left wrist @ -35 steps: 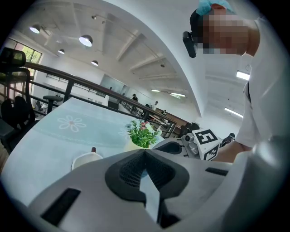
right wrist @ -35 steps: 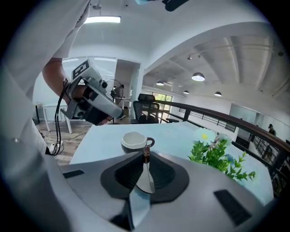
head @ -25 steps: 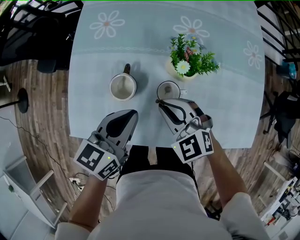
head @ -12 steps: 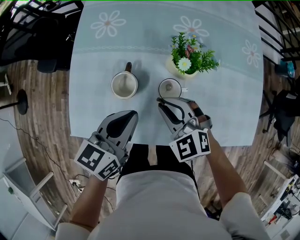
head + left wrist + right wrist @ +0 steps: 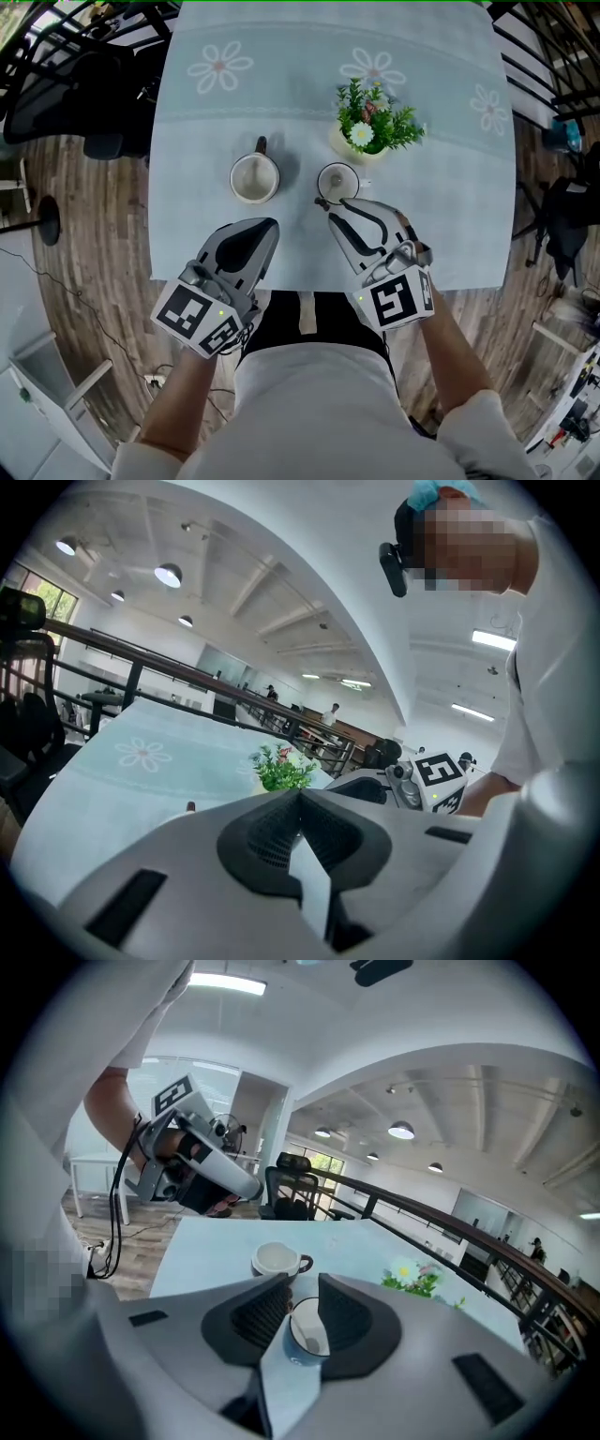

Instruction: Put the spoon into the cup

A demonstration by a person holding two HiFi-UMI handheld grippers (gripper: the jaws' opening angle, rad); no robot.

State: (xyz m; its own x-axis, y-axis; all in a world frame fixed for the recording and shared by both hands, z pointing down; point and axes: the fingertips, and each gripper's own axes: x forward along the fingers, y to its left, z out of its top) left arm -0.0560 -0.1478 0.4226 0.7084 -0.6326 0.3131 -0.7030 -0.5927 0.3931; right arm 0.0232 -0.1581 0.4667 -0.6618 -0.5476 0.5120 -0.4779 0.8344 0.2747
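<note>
A small white cup point(image 5: 337, 181) stands on the pale blue tablecloth point(image 5: 450, 216), and a thin spoon point(image 5: 298, 1327) leans inside it. My right gripper point(image 5: 328, 203) is open just in front of that cup. In the right gripper view the cup point(image 5: 309, 1335) shows through the gap between the jaws of the right gripper point(image 5: 302, 1288), which hold nothing. A second white cup point(image 5: 255, 178) with a dark handle stands to the left. My left gripper point(image 5: 270, 225) hovers near the table's front edge with its jaws shut and empty. In its own view the left gripper point(image 5: 300, 797) has both tips meeting.
A small pot of flowers point(image 5: 370, 124) stands just behind the cup with the spoon. Black chairs point(image 5: 75, 84) are at the table's far left, and railings and more chairs at the right. Wooden floor surrounds the table.
The head view has shifted a little, so the table looks slightly smaller. My right gripper has drawn back slightly from the cup. The left gripper has stayed put.
</note>
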